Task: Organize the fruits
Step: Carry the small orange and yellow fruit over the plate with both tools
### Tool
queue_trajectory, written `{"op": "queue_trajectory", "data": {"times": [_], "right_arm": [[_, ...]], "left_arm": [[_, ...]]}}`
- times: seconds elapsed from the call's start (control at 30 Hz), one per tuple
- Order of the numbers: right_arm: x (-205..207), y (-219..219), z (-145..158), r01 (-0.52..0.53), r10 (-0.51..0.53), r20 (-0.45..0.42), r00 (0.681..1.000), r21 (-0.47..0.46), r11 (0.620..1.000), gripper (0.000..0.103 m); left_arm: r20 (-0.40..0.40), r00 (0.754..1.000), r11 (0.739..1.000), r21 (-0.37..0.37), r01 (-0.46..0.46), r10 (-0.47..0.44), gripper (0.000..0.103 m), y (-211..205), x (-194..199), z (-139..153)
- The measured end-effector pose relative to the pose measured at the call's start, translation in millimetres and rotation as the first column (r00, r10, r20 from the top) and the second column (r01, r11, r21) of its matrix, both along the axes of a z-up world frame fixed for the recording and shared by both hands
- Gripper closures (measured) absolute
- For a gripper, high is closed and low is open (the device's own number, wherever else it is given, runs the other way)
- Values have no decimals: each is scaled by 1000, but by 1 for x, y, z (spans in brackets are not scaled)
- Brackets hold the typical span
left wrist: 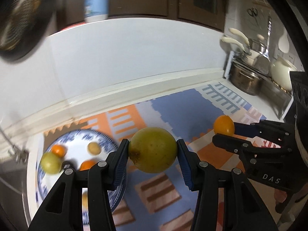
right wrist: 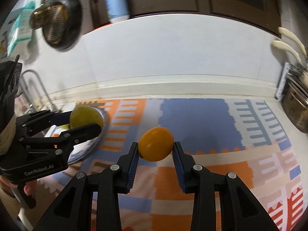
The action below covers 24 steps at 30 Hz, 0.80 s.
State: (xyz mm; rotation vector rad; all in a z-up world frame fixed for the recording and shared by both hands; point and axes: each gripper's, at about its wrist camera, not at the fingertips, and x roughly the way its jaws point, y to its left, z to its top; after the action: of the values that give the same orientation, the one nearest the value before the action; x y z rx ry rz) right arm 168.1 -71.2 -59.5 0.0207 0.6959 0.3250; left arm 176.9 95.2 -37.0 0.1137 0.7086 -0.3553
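Observation:
My left gripper [left wrist: 153, 150] is shut on a yellow-green fruit [left wrist: 153, 150] and holds it above the patterned mat, just right of a blue-and-white plate [left wrist: 104, 136]. The plate holds several fruits: a green one [left wrist: 51, 162], small oranges [left wrist: 58, 150] and a pale yellow one [left wrist: 94, 147]. My right gripper [right wrist: 156, 144] is shut on an orange fruit [right wrist: 156, 144] above the mat. In the right wrist view the left gripper [right wrist: 84, 122] holds the yellow-green fruit [right wrist: 85, 115] over the plate's edge [right wrist: 104, 115]. The right gripper [left wrist: 224, 129] with the orange [left wrist: 224, 125] shows at the right of the left wrist view.
A patterned orange, blue and white mat [right wrist: 202, 119] covers the counter. A steel pot and utensils [left wrist: 246, 79] stand at the far right by the wall. A dark pan [right wrist: 61, 21] and a white-blue bottle [right wrist: 116, 2] are above the white backsplash. A sink tap [right wrist: 36, 88] is at the left.

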Motion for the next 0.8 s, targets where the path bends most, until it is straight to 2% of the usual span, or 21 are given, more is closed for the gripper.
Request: {"op": "queue_trajectory", "data": {"times": [0.23, 0.5, 0.8], "right_arm": [[-11, 33, 1, -112, 112, -7, 994, 0, 994, 67], [-18, 69, -1, -227, 227, -11, 974, -10, 974, 67], [-13, 102, -12, -313, 312, -35, 950, -35, 949, 67]], "left_arm": [[-2, 992, 992, -34, -123, 123, 54, 38, -24, 1], [-6, 976, 975, -43, -217, 217, 54, 70, -41, -2], [-28, 956, 956, -6, -293, 293, 54, 97, -50, -18]]}}
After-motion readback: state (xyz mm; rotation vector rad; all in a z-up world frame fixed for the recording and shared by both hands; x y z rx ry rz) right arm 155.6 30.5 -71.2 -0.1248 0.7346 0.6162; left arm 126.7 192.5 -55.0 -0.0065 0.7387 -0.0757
